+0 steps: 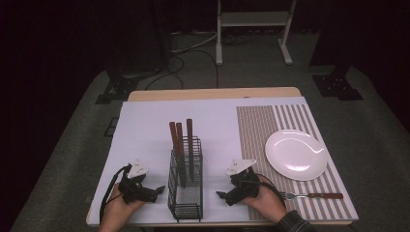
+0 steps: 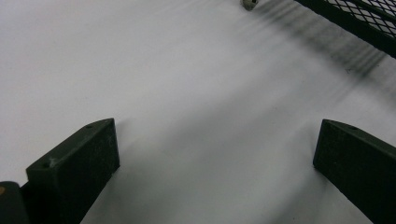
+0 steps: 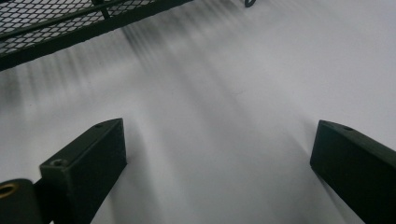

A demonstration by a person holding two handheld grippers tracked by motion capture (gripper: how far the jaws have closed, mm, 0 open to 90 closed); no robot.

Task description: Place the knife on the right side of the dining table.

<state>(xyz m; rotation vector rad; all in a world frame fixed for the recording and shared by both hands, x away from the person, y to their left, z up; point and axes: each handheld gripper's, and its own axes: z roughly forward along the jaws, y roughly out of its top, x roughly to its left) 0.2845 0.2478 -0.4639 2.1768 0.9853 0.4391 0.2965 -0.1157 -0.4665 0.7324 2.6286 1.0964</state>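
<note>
No readable writing shows on the white bench [image 1: 145, 125] in a dark room, where both grippers, left [image 1: 157, 191] and right [image 1: 221, 195], rest with fingers wide and empty beside the wire rack [image 1: 186, 193].

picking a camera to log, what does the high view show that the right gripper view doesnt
High view alone: plate on the striped mat, fork, three wooden handles standing in the rack, and the person's hands with both hand-held grippers, left and right. Right gripper view alone: a close look between its own open jaws, nothing between them. Both: the black mesh rack and the white table cover.
</note>
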